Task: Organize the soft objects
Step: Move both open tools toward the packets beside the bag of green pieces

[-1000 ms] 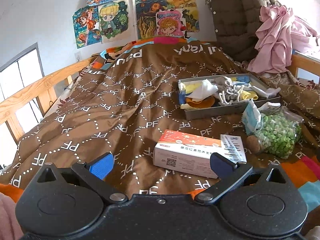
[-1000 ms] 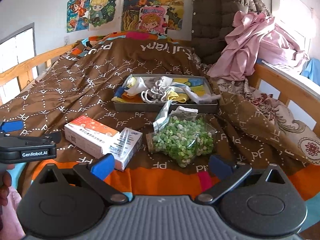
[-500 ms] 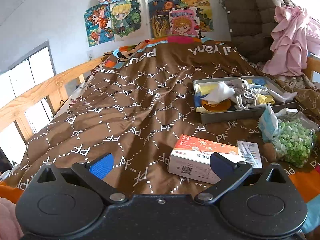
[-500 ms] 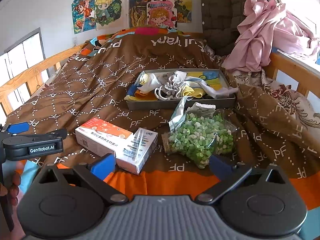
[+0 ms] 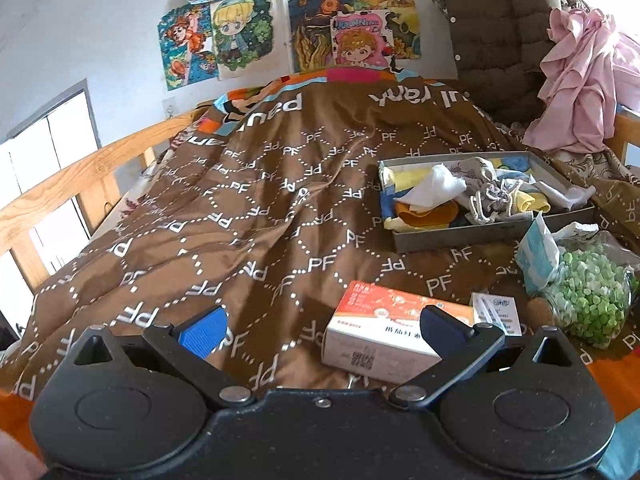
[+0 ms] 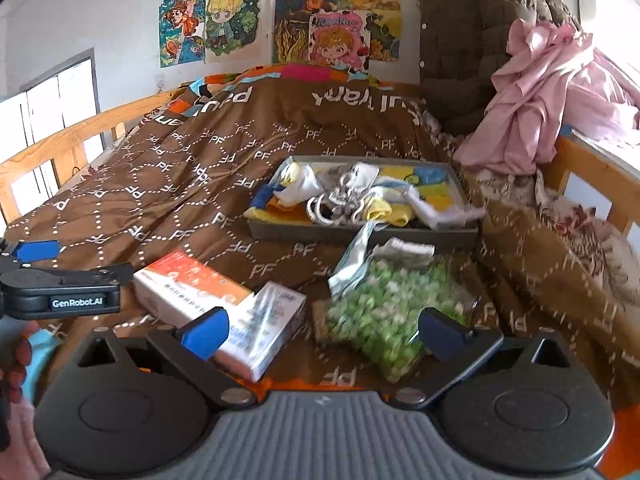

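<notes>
A: Where are the soft things?
B: In the shallow grey rectangular tray [image 6: 360, 236] on the bed, mid-right. Crumpled pile: white cloth [image 5: 434, 188], grey-and-white knotted fabric [image 6: 340, 200], yellow pieces [image 5: 528, 200], an orange one [image 5: 434, 214], a bit of blue. One white piece hangs over the tray's right rim.

A: Anything else near it?
B: Clear plastic bag of green and white pellets [image 6: 384, 312] just in front of the tray. Beside that, an orange-and-white cardboard box [image 5: 394, 328]. Right view is motion-blurred around the bag.

A: Surface, room?
B: Brown bedspread with white "PF" diamond print [image 5: 256, 216], orange band at the near edge. Wooden bed rails [image 6: 80, 136] on both sides. Cartoon posters [image 5: 296, 28] on the white wall, dark quilted jacket [image 6: 472, 40] and pink garment [image 6: 536, 112] heaped at the right.

A: Grippers?
B: Left gripper [image 5: 320, 330] hangs low over the near bedspread, blue-padded fingers [image 5: 202, 330] spread wide, nothing between them; the right finger overlaps the box in view. Right gripper [image 6: 320, 334] also spread, empty, framing box and pellet bag. Left one shows level at the right view's left edge, a hand [image 6: 16, 356] on its grip.
</notes>
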